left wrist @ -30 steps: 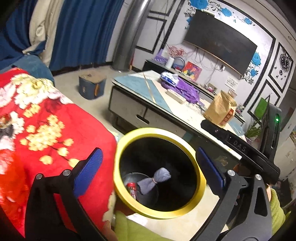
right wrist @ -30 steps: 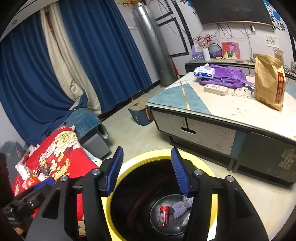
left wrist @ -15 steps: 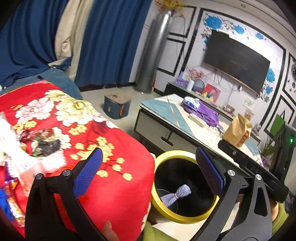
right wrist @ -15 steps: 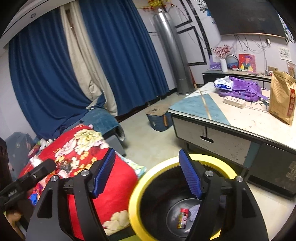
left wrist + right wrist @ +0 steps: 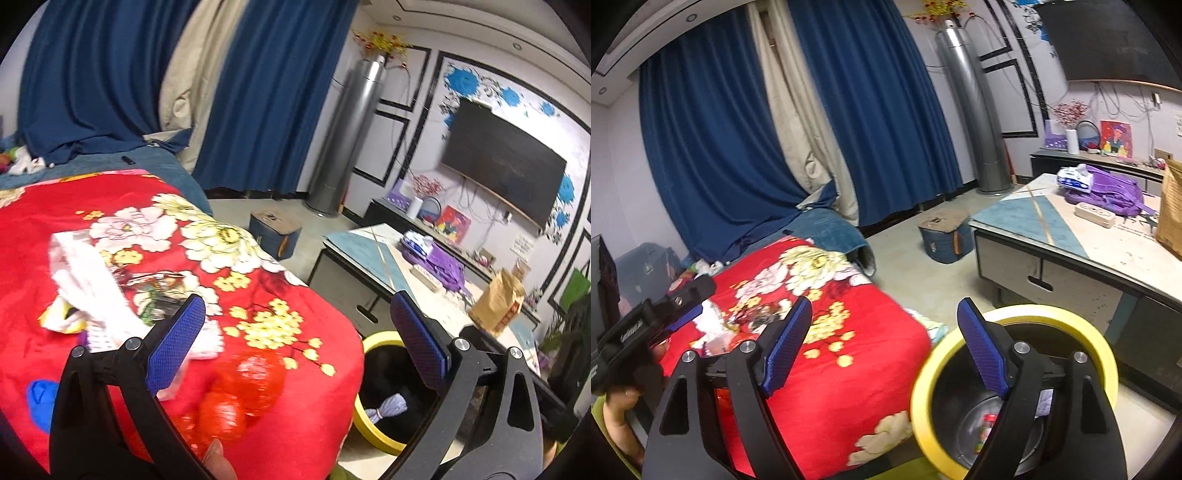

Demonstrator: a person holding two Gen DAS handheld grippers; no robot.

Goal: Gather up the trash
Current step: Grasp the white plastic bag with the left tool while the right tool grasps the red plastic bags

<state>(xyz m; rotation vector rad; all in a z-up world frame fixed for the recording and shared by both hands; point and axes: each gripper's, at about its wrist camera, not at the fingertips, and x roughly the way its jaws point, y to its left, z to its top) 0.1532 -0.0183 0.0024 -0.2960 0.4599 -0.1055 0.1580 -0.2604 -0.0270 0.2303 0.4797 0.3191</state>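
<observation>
A black bin with a yellow rim (image 5: 373, 435) (image 5: 1052, 314) stands on the floor beside a red flowered blanket (image 5: 258, 317) (image 5: 827, 354). Inside lie a purple-grey wad (image 5: 388, 404) and a small red wrapper (image 5: 984, 428). On the blanket lie trash pieces: white crumpled paper (image 5: 92, 280), a dark printed wrapper (image 5: 162, 295), a red net bag (image 5: 243, 391), a blue scrap (image 5: 38, 402). My left gripper (image 5: 295, 347) is open and empty above the blanket's edge, and its body shows in the right wrist view (image 5: 653, 317). My right gripper (image 5: 884, 350) is open and empty between blanket and bin.
A low table (image 5: 373, 258) (image 5: 1071, 236) holds a purple bag (image 5: 1108, 190), a tissue pack (image 5: 1073, 179) and a brown paper bag (image 5: 498, 306). A blue box (image 5: 945, 236) sits on the floor. Blue curtains (image 5: 738, 129) and a silver column (image 5: 971, 110) stand behind.
Both grippers have swung left, away from over the bin toward the blanket. The blanket's trash has come into the left wrist view. Both stay open.
</observation>
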